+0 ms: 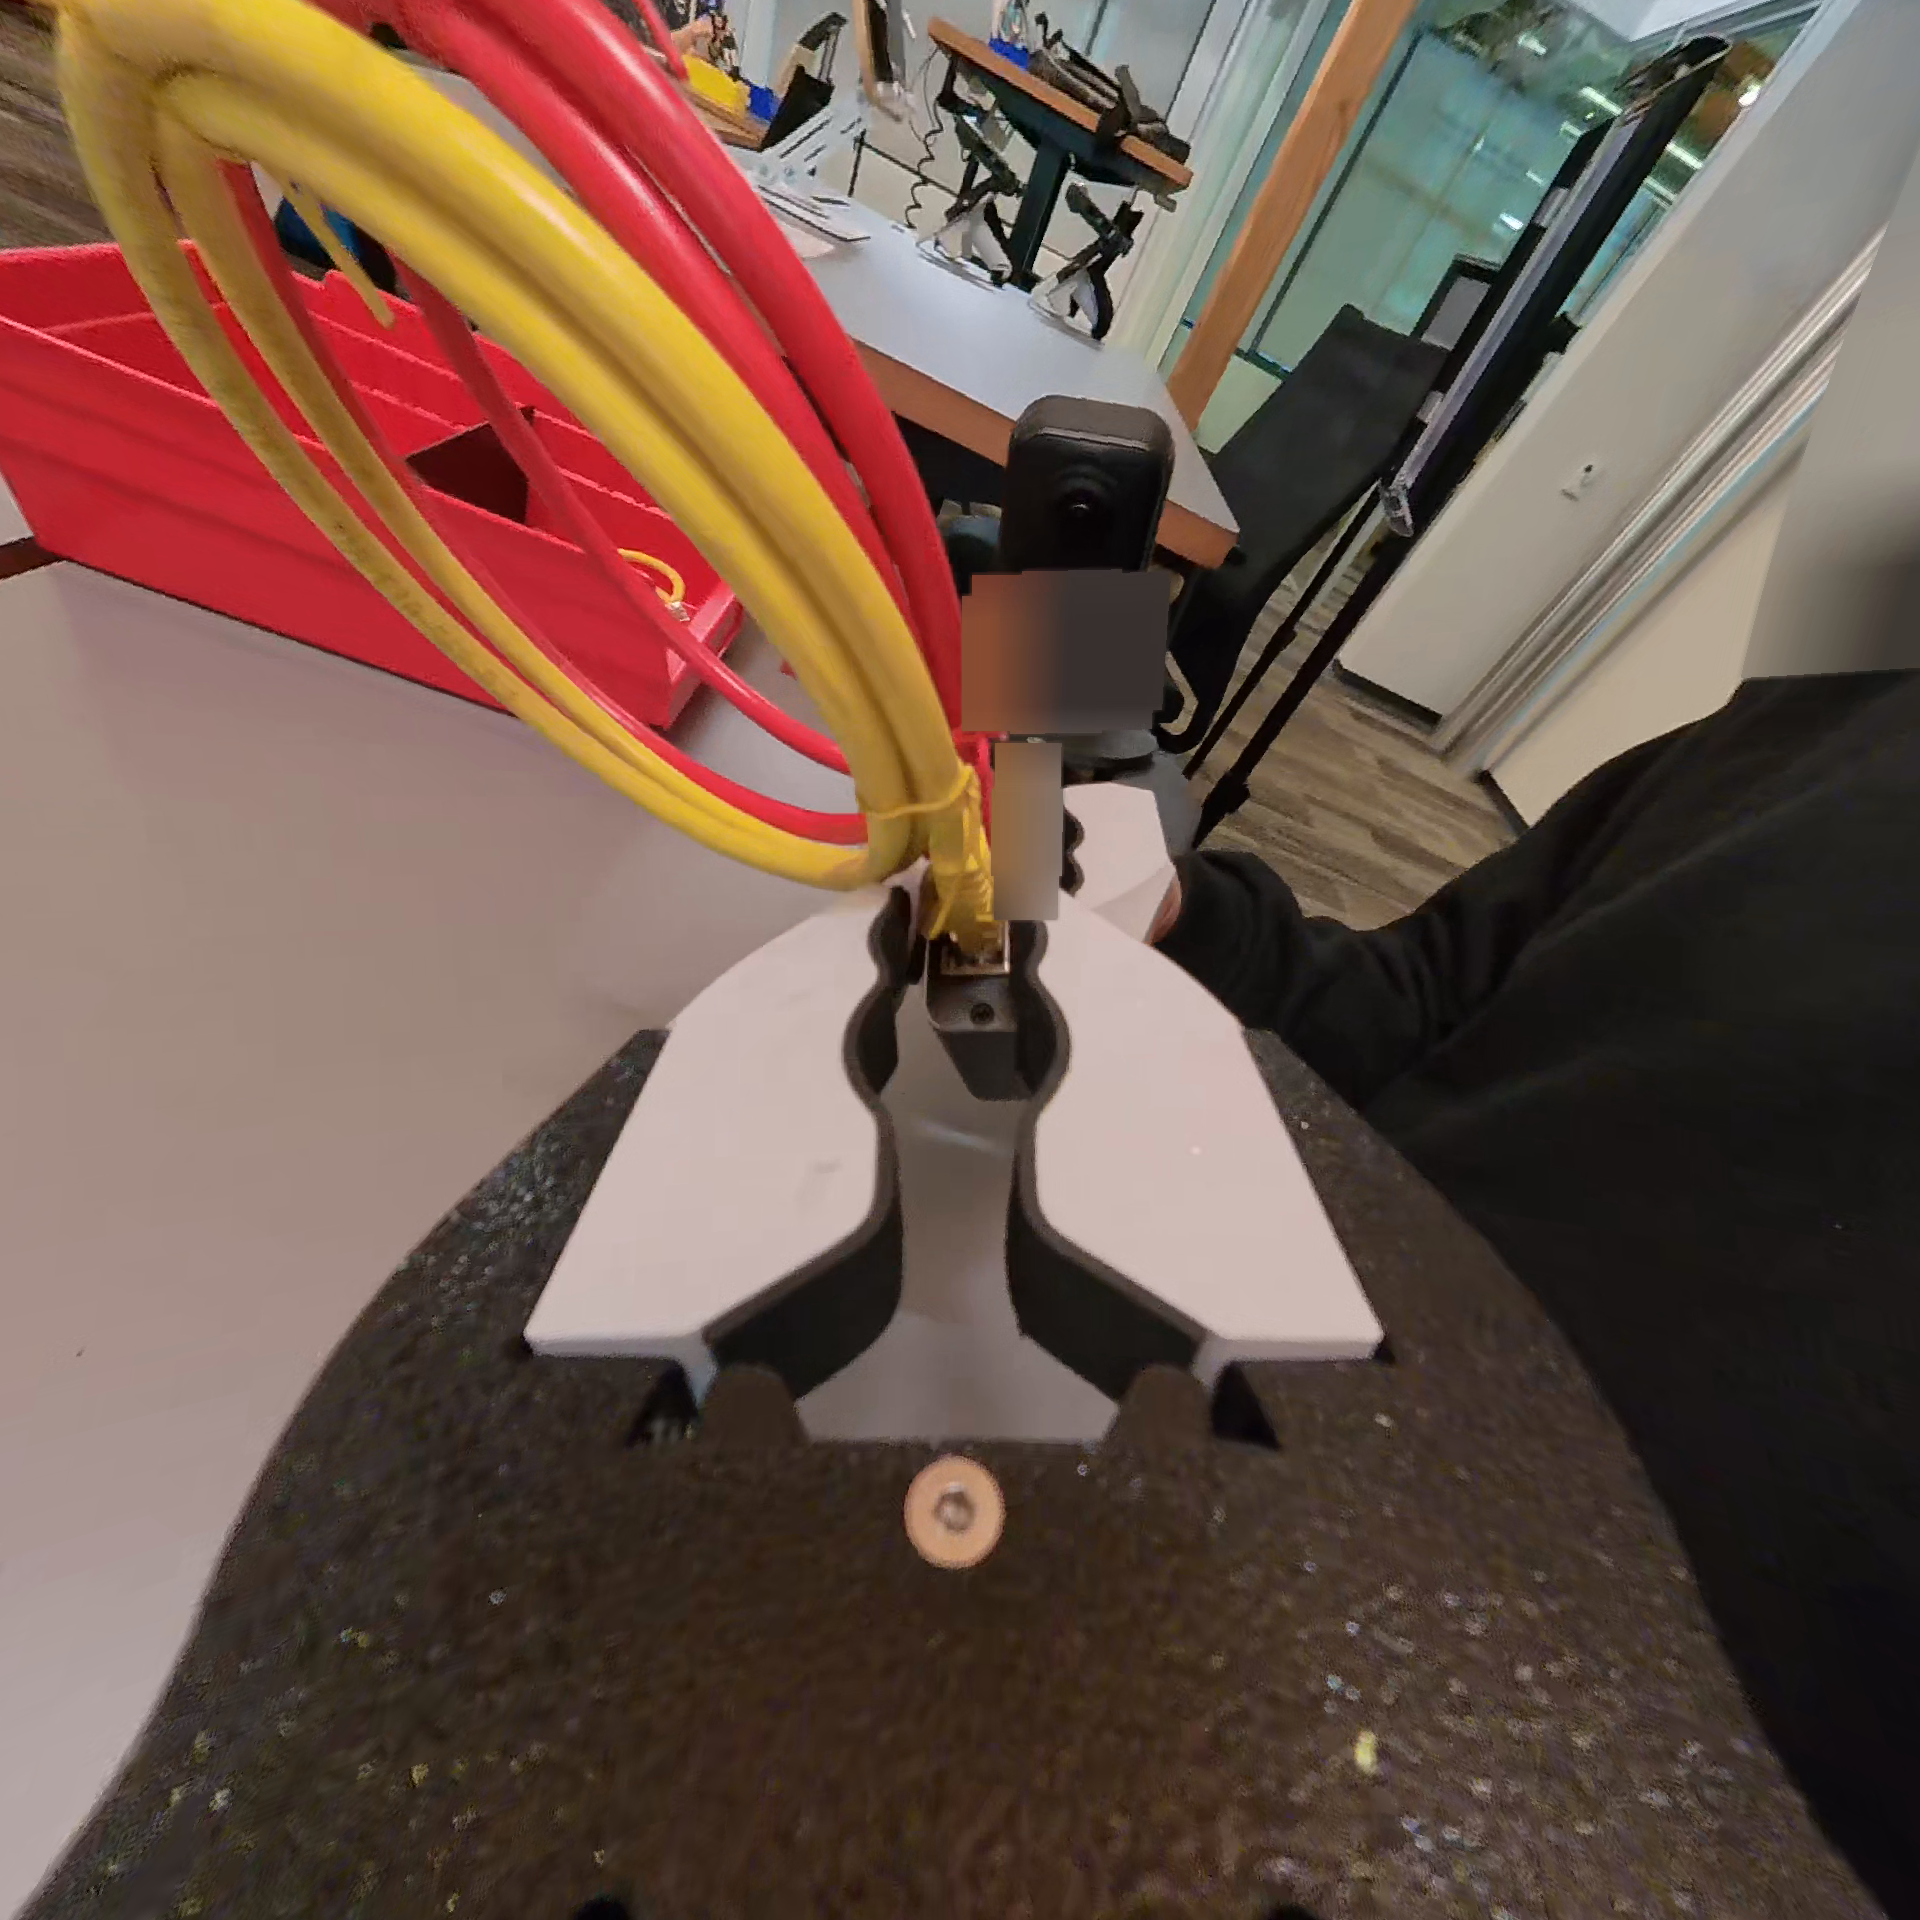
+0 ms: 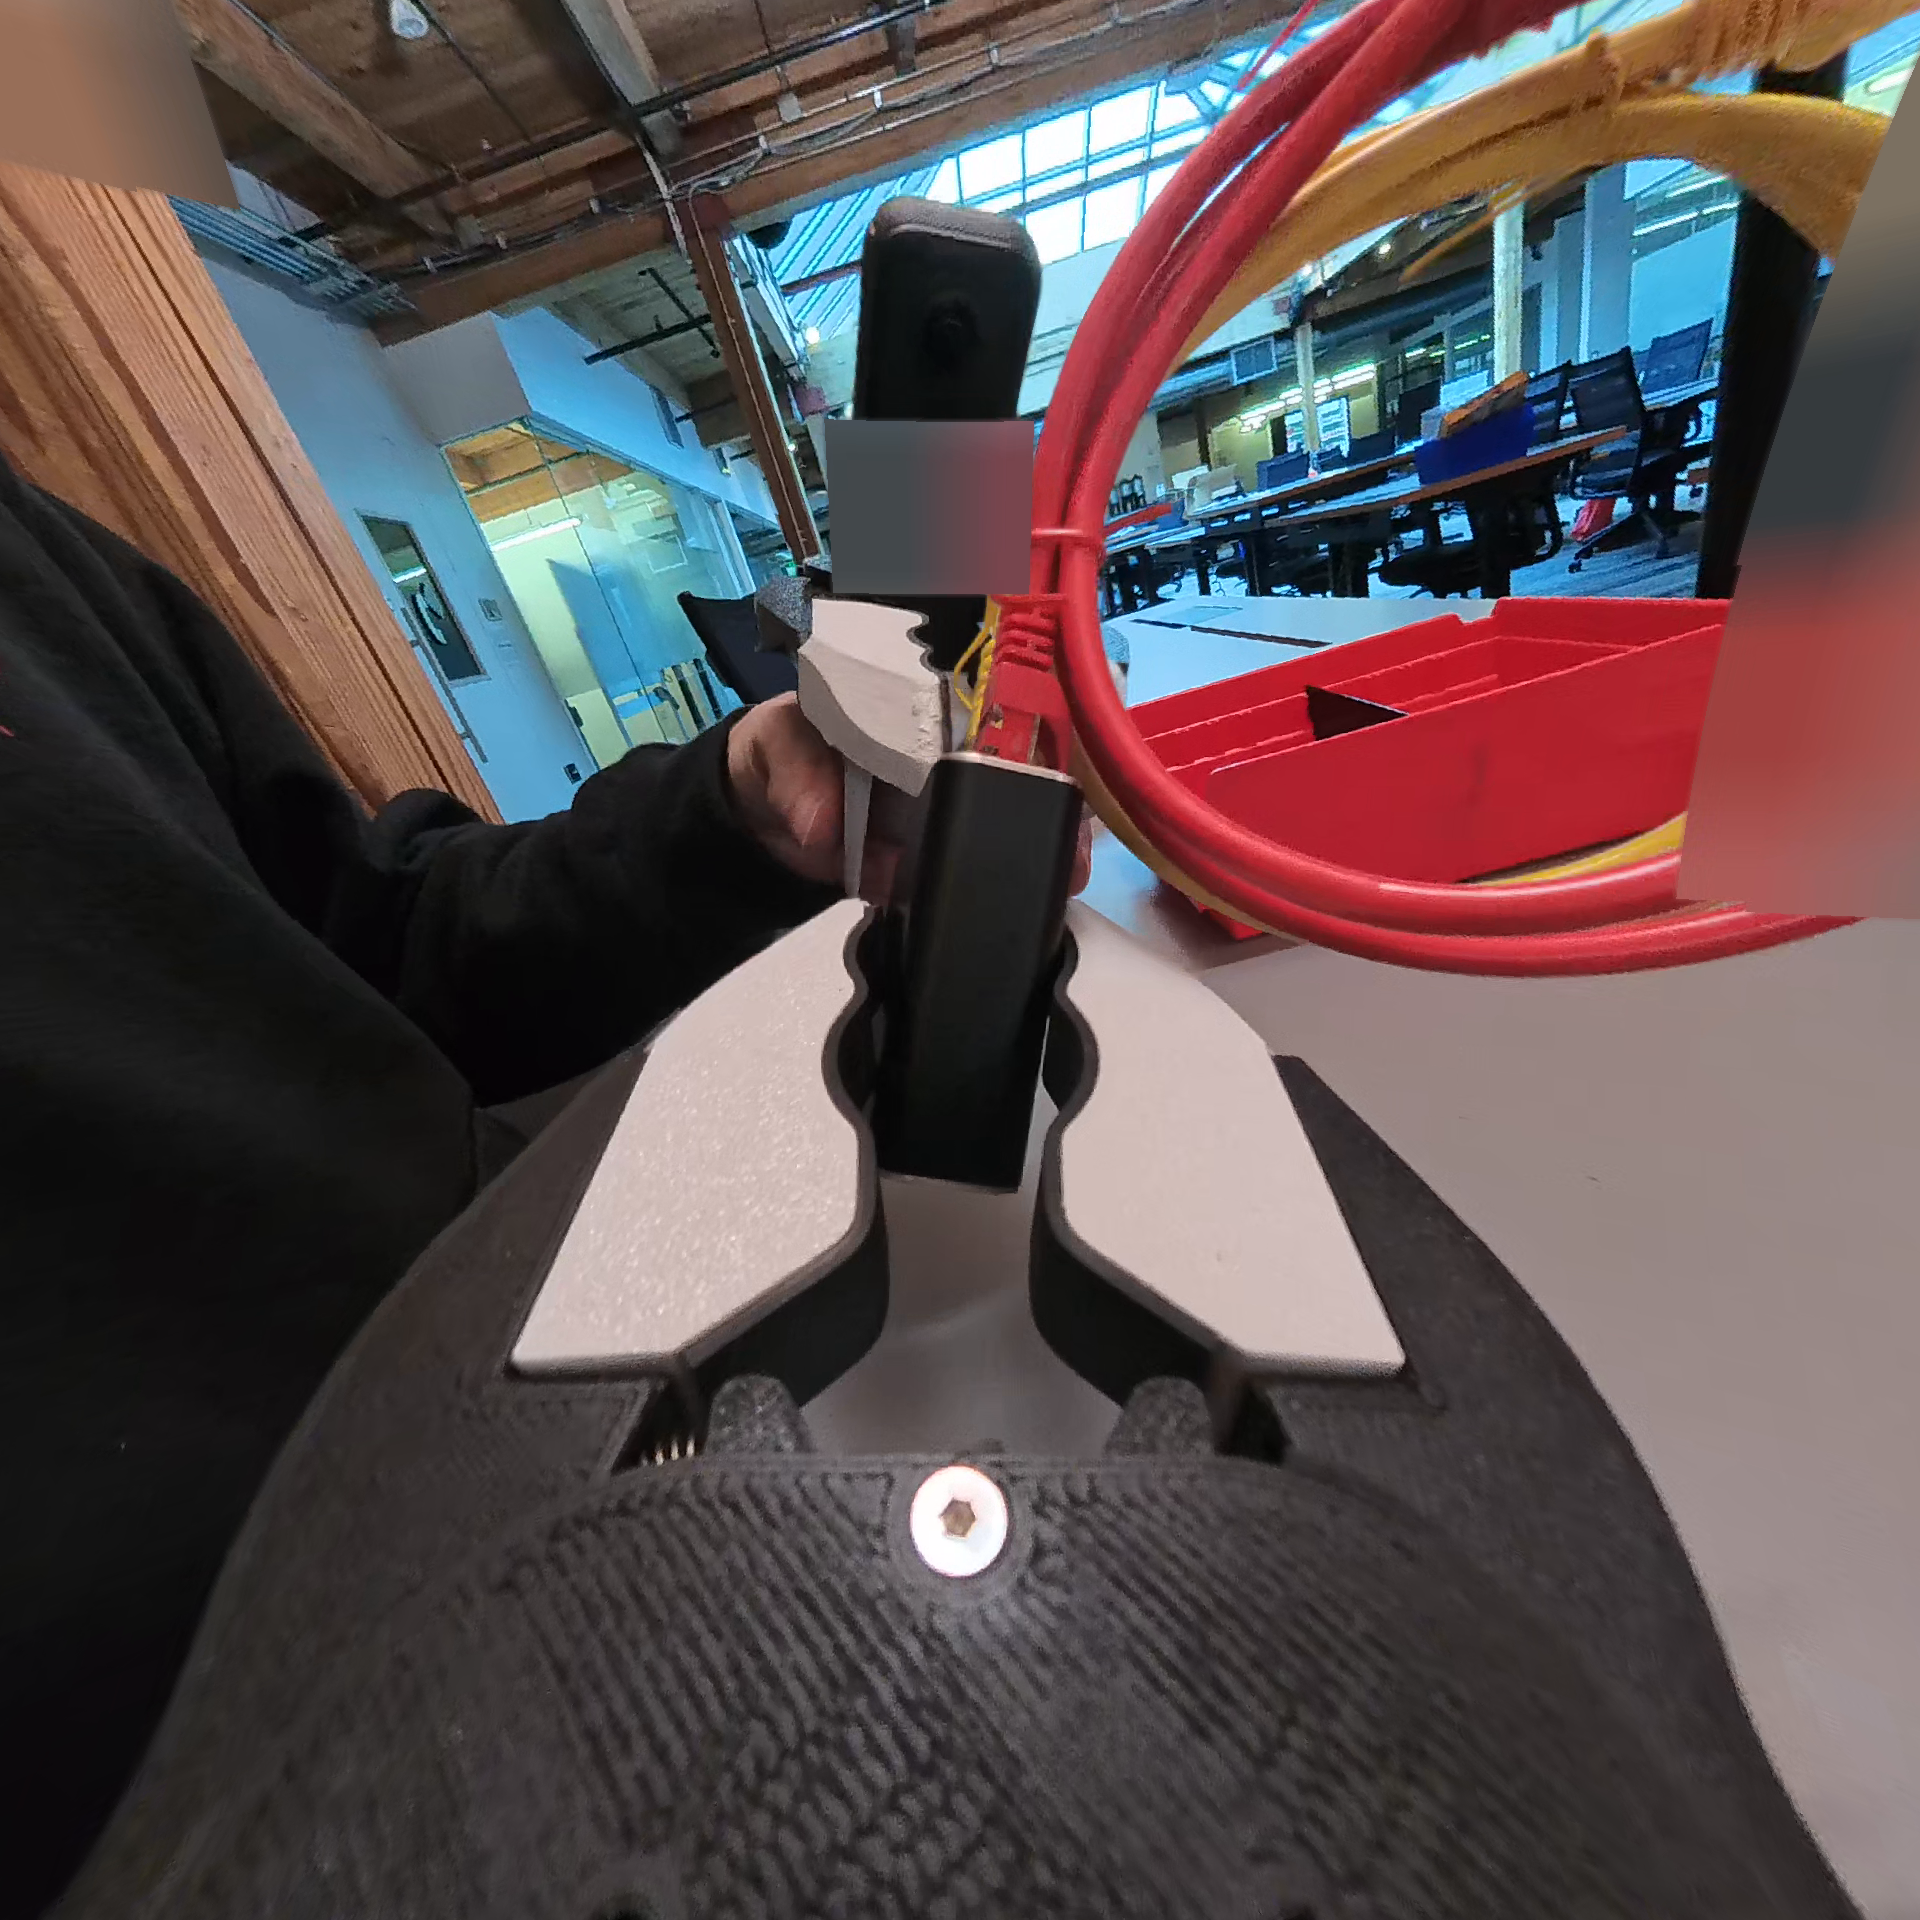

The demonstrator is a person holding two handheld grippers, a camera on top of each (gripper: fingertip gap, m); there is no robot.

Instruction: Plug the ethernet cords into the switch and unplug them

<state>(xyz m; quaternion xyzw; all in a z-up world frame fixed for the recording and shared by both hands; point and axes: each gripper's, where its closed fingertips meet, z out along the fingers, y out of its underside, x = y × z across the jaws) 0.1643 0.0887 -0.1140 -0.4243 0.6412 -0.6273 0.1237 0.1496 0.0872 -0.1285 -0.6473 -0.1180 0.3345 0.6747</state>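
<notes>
Gripping: both grippers clamp the same black switch (image 2: 971,997), lifted clear of the grey table (image 1: 312,935).
Right gripper: right gripper (image 2: 961,997) jaws narrow, closed on the long black body of the switch; the body stands upright between the wavy inner edges, lower end down in the throat, port end poking out past the tips.
Left gripper: left gripper (image 1: 961,1013) jaws narrow, pinching the switch's small end face; a screw shows on that face, and the switch sits right at the tips, not deep in the throat.
Opposite view: seen from the right wrist, the left gripper comes at the switch from the far side, a hand (image 2: 790,790) in a black sleeve behind it.
Yellow cord: yellow cord (image 1: 582,343) plug seated in a port at the top of the switch, just beyond the left tips; coil loops up and left from the switch, bound with a tie near the plug.
Red cord: red cord (image 2: 1081,540) plug sits at the switch's port end too; cannot tell if fully seated. Its coil arcs up and right of the switch, also tied.
Red bin: red bin (image 1: 343,488) on the table behind the switch, beyond the cord loops; a yellow cord end lies inside.
</notes>
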